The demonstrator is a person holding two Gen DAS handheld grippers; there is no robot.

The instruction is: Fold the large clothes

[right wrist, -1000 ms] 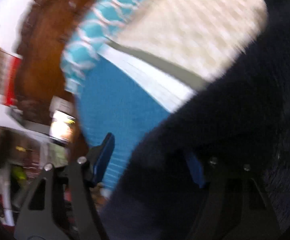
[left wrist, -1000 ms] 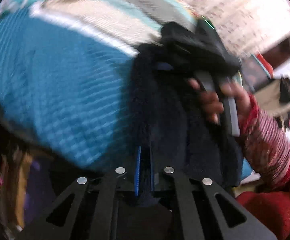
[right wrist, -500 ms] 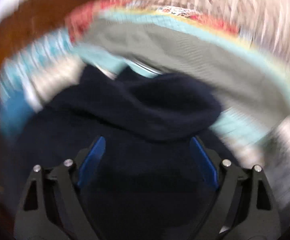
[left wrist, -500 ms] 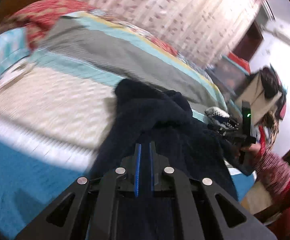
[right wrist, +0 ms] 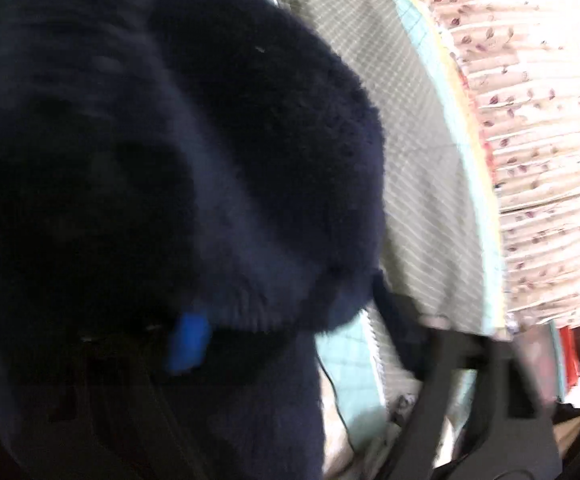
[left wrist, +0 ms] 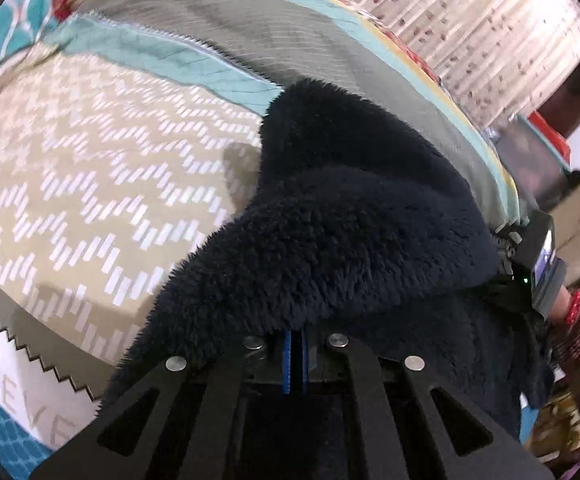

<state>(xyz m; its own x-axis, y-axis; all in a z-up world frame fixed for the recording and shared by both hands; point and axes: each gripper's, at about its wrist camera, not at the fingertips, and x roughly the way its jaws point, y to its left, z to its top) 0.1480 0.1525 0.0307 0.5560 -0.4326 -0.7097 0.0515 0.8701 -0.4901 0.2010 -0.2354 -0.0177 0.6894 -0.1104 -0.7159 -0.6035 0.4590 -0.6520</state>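
A dark navy fleece garment (left wrist: 342,224) lies bunched on the bed and fills the middle of the left wrist view. My left gripper (left wrist: 294,344) is shut on its near edge, blue pads pressed together under the fluffy fold. The same garment (right wrist: 177,168) covers most of the right wrist view. My right gripper (right wrist: 290,344) is open; one blue pad (right wrist: 187,340) peeks from under the fleece, the other finger is dark and blurred at the right. The right gripper's body shows at the right edge of the left wrist view (left wrist: 540,256), held by a hand in a red sleeve.
The bed carries a patchwork quilt (left wrist: 89,168) with beige zigzag, teal and grey panels. A patterned curtain (left wrist: 470,20) hangs behind the bed; it also shows in the right wrist view (right wrist: 530,120). Cluttered furniture (left wrist: 550,148) stands at the far right.
My left gripper has dropped low with the garment, from held up off the bed to lying on the quilt. My right gripper has swung to the garment's right side.
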